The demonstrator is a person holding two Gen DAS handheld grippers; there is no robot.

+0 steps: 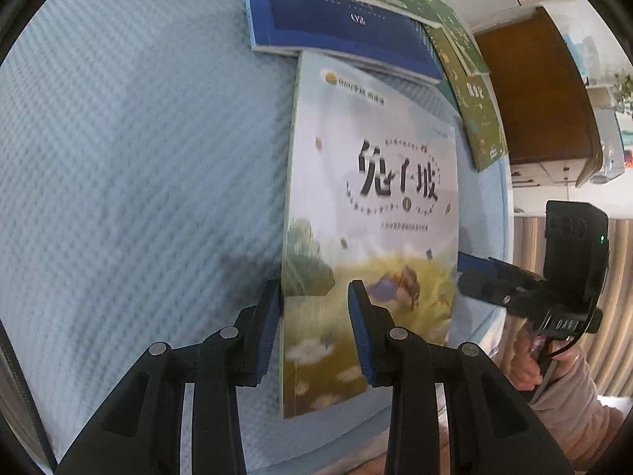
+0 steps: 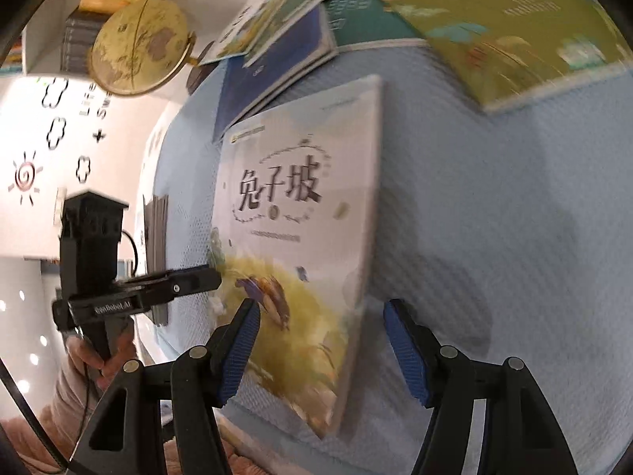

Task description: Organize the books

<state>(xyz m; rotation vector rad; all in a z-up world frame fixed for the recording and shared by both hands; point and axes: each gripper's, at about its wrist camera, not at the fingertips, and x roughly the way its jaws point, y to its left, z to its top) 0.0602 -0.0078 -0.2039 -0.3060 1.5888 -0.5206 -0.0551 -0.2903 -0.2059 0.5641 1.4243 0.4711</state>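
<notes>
**Both grippers close in on the pale book; sorting barely begun**

A pale picture book [image 1: 372, 213] with large dark characters on its cover lies flat on the light blue textured tabletop [image 1: 138, 158], near the tabletop's near edge. The left gripper [image 1: 314, 301] straddles the book's left edge: one blue pad sits just outside the spine side and the other hangs over the cover, the jaws parted only a little and, as far as can be seen, not yet pressing on anything. The right gripper [image 2: 320, 324] straddles the opposite long edge of the same book [image 2: 300, 213], its jaws spread wide, one pad over the cover and the other over bare tabletop. Whether any pad touches the book cannot be told; both views are slightly blurred.

Toward the far edge, the remaining books lie in a loose, overlapping scatter: a dark blue book [image 1: 336, 12] overlapping the pale book's top edge, green books [image 1: 470, 91] fanned askew across it, and a large olive-green book [image 2: 514, 27] off toward one side. None are squared up or stacked neatly.

By this evidence the organizing is at an early stage: the pale book looks to be the one in hand, not yet lifted, and the whole pile beyond still awaits straightening.
</notes>
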